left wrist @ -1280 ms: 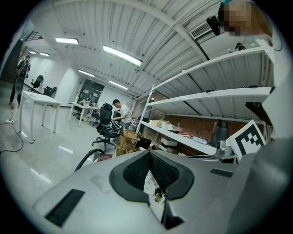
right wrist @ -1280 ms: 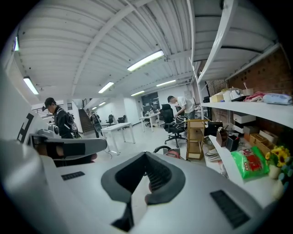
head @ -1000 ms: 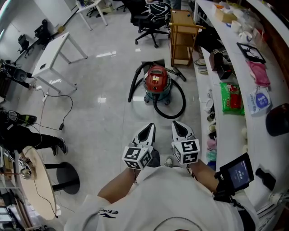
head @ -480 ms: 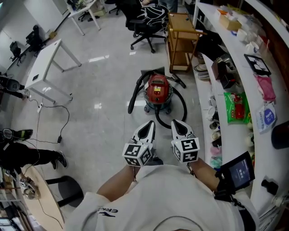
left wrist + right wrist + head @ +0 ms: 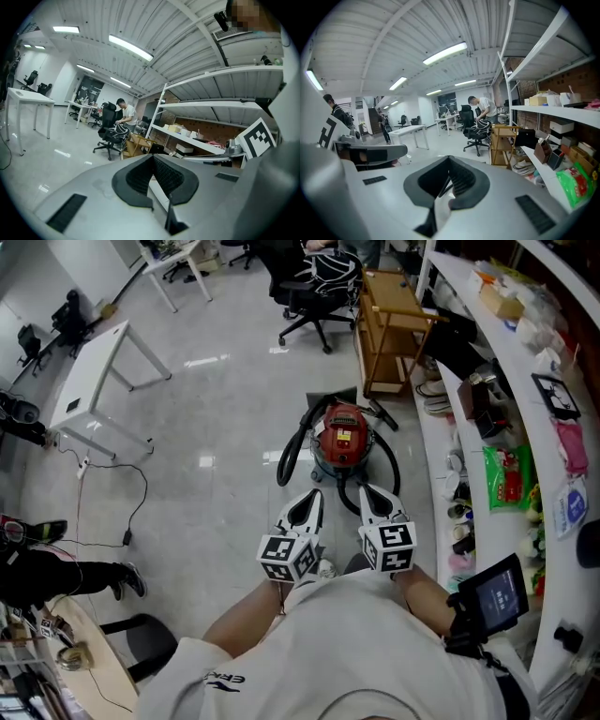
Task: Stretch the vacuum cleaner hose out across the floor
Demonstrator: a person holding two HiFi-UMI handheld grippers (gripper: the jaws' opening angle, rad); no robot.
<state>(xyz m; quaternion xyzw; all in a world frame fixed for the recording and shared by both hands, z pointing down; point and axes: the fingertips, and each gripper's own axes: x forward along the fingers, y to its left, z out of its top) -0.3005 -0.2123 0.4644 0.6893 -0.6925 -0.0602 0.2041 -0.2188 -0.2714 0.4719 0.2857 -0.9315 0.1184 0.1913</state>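
A red and teal canister vacuum cleaner [image 5: 342,439] stands on the pale floor by the shelving in the head view. Its black hose [image 5: 292,448] loops around it, down the left side and round the front. My left gripper [image 5: 309,499] and right gripper [image 5: 367,491] are held side by side just short of the vacuum, above the floor. Both are shut and hold nothing. In the left gripper view the left gripper [image 5: 152,158] points level into the room, as does the right gripper [image 5: 449,159] in its own view. Neither gripper view shows the vacuum.
A wooden cart [image 5: 394,324] and a black office chair [image 5: 309,282] stand beyond the vacuum. White shelving [image 5: 511,409] full of goods runs along the right. A white table [image 5: 94,381] and a loose cable [image 5: 136,502] lie to the left. A person [image 5: 123,112] stands far back.
I have walked closer to the vacuum; it now sits just beyond the gripper tips. Both grippers stay shut and level.
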